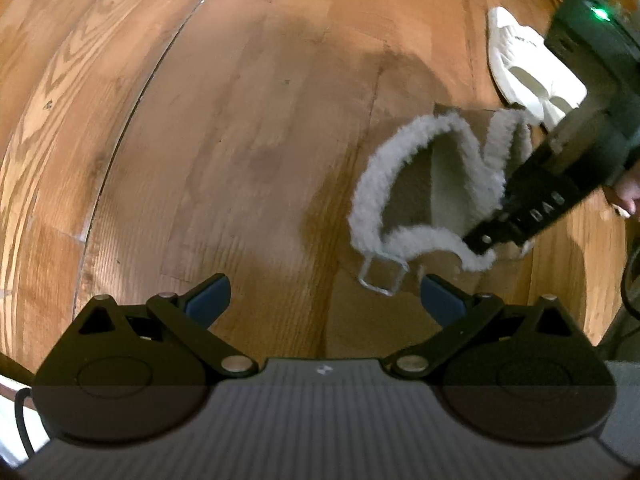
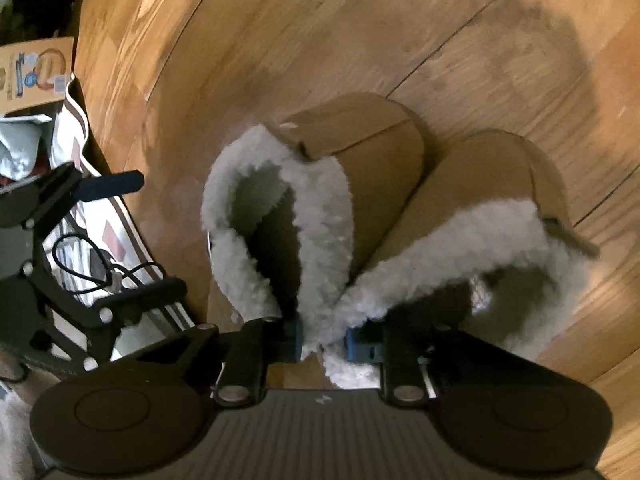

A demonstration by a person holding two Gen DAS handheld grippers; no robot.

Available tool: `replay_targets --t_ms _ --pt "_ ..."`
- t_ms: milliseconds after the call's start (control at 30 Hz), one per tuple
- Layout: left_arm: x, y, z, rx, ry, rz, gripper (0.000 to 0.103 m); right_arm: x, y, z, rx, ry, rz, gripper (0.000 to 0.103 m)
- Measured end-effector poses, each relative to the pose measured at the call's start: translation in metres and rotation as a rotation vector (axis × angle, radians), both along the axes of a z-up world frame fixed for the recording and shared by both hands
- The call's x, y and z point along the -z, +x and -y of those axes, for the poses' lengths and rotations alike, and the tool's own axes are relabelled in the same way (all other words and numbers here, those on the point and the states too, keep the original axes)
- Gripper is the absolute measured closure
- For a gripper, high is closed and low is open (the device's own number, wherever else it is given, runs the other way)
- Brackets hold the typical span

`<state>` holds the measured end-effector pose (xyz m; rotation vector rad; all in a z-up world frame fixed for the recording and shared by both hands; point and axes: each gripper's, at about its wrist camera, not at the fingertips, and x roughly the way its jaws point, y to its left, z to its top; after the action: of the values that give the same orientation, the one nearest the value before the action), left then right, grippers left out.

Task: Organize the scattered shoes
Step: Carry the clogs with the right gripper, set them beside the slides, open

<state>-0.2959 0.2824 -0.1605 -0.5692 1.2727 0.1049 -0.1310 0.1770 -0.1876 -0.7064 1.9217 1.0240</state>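
Two tan slippers with white fleece lining lie side by side on the wood floor, the left slipper [image 2: 360, 148] touching the right slipper [image 2: 500, 168]. My right gripper [image 2: 322, 338] is shut on the fleece collars where the two meet, pinching both together. In the left wrist view the same fleece collars [image 1: 400, 184] show at right, with the right gripper [image 1: 484, 240] clamped on them. My left gripper [image 1: 326, 296] stands open just above bare floor to the left of the slippers, nothing between its fingers. It also shows as the left gripper [image 2: 158, 232] at the left edge.
A white shoe [image 1: 520, 68] lies on the floor beyond the slippers. A small metal buckle [image 1: 382, 276] hangs under the fleece. A striped mat [image 2: 80, 120] with a black cable [image 2: 100, 264] and a cardboard box [image 2: 36, 72] sit at the left. Wood floor [image 1: 240, 120] spreads leftward.
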Motion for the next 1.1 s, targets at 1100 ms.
replay_targets --t_ms 1100 --pt "0.003 0.018 0.027 0.026 -0.091 0.069 0.000 -0.085 0.204 -0.031 0.290 0.202 0.627 0.080"
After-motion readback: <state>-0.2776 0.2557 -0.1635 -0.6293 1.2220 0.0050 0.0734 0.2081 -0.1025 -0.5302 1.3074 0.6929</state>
